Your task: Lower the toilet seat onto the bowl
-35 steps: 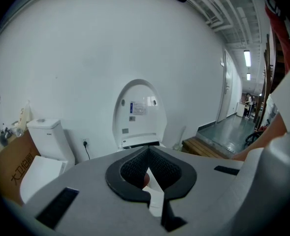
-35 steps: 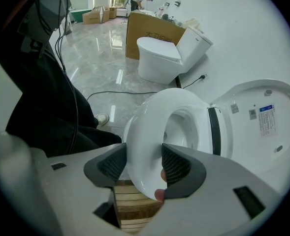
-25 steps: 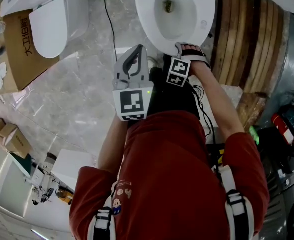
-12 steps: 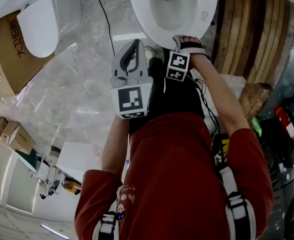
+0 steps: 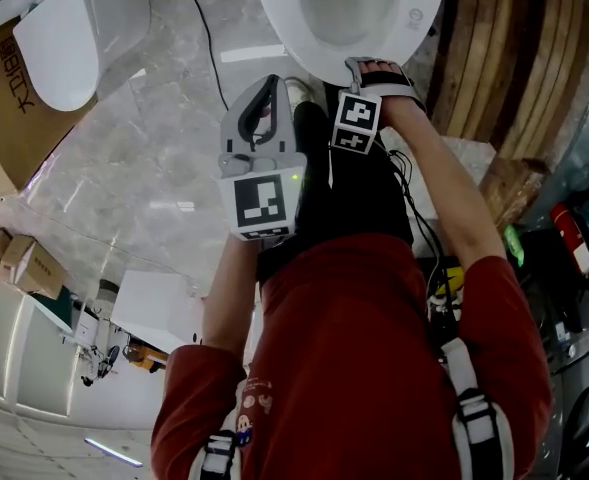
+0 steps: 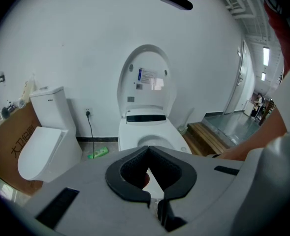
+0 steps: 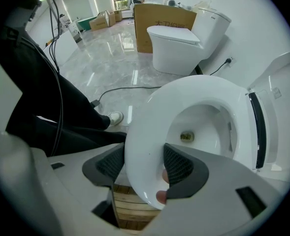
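The white toilet seat [image 5: 314,53] lies low over the bowl, its ring [image 7: 145,146] framing the water below. My right gripper [image 7: 142,166] is shut on the seat's front rim, one pad outside and one pad inside the ring; from the head view the right gripper [image 5: 366,71] sits at the bowl's near edge. The lid [image 6: 147,80] stands upright against the wall. My left gripper [image 5: 267,93] hovers left of the bowl, away from the toilet [image 6: 149,134]. Seen from its own camera, the left gripper [image 6: 154,200] is shut with nothing held.
A second white toilet [image 6: 46,141] stands to the left beside a cardboard box [image 5: 4,98]. A black cable [image 5: 209,58] runs across the marble floor. A wooden platform [image 5: 504,78] lies right of the bowl. The person's dark trouser legs [image 7: 51,117] stand close to the bowl's front.
The head view has drifted so the toilet sits higher in the frame. Both grippers keep nearly the same places, the right one still on the seat's rim.
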